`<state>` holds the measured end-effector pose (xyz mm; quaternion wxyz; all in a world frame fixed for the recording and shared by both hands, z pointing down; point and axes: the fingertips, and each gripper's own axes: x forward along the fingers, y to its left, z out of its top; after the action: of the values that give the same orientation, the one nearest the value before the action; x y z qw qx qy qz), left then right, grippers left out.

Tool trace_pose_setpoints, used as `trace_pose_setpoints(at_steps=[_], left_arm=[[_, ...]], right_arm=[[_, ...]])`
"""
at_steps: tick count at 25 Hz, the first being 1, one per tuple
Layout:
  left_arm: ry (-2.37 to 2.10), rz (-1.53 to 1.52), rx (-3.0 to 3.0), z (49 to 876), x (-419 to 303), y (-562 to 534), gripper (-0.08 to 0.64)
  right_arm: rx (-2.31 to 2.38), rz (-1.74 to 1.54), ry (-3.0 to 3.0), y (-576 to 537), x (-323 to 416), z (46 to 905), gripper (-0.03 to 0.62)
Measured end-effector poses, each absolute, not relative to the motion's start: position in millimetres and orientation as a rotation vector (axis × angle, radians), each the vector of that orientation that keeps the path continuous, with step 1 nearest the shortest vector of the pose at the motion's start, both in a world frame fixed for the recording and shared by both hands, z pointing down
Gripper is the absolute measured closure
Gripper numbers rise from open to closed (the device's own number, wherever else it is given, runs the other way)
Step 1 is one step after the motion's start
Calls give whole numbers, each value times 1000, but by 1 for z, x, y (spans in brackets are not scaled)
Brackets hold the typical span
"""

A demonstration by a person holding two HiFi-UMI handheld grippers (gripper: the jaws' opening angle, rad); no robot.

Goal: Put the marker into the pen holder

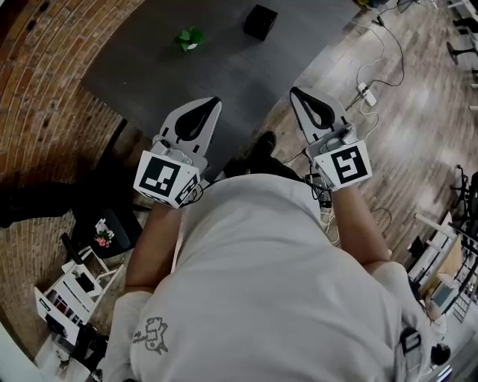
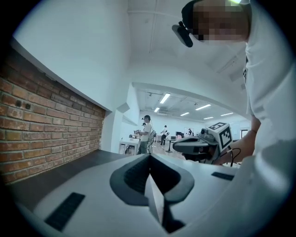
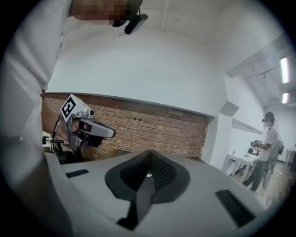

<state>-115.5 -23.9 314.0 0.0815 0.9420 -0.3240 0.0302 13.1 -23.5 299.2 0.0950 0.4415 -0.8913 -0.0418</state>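
Left gripper: jaws pressed together along one line, nothing between them; held out level in front of the person's chest, its tip over the near edge of the dark table.
Right gripper: jaws likewise closed tight and empty; held beside the left one, well apart from it, its tip over the wooden floor just past the table's corner.
Marker: the only thing I could take for it was a small green object lying on the table towards its far side; it was too small for me to be sure.
Pen holder: a black box stood on the same table, near the green object but not touching it, and far from both grippers.
Person: white shirt, one gripper in each hand, forearms stretched forward.
Surroundings: brick wall along the table's left side; a power strip with cables on the floor to the right; a white shelf low on the left.
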Motion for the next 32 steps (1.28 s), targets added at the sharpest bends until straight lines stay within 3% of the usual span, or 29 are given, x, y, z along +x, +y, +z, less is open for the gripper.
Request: trace_pose_setpoints(at_steps=[23, 32], left_arm=[[-1056, 122, 2848, 298, 1, 61, 549], [-1094, 143, 2870, 291, 19, 98, 549]], right_arm=[[1227, -125, -2731, 60, 125, 288, 588], [1209, -133, -2778, 99, 135, 286, 588]])
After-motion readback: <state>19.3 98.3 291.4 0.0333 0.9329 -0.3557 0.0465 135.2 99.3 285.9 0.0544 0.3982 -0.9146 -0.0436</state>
